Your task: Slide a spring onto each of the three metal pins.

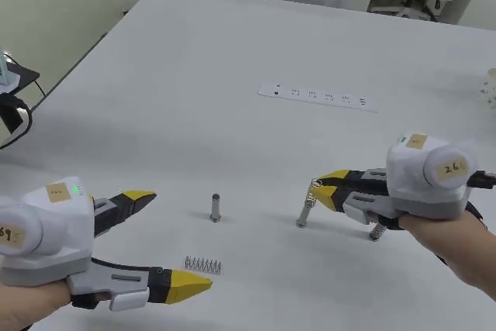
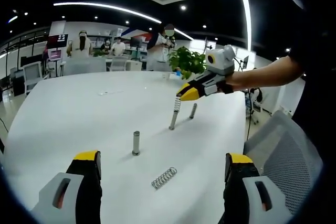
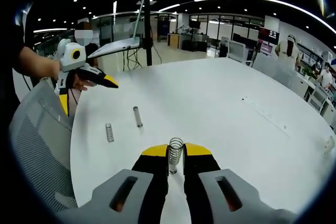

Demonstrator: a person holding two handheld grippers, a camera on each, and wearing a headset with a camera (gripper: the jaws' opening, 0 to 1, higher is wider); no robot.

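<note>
Status: left tongs (image 1: 177, 239) spread wide, empty | right tongs (image 1: 324, 188) pinching spring (image 3: 175, 151), seemingly atop pin (image 1: 304, 214)

The left gripper (image 1: 169, 240) and right gripper (image 1: 319, 188) have pale grey-white bodies, black jaws with yellow tips and tan stickers (image 1: 452, 167) (the right reads 26); a green light (image 1: 76, 189) glows on the left.

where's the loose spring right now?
In the head view, the loose spring lies flat on the table, on the near side of the bare pin, just past the tips of the open left tool.
</note>
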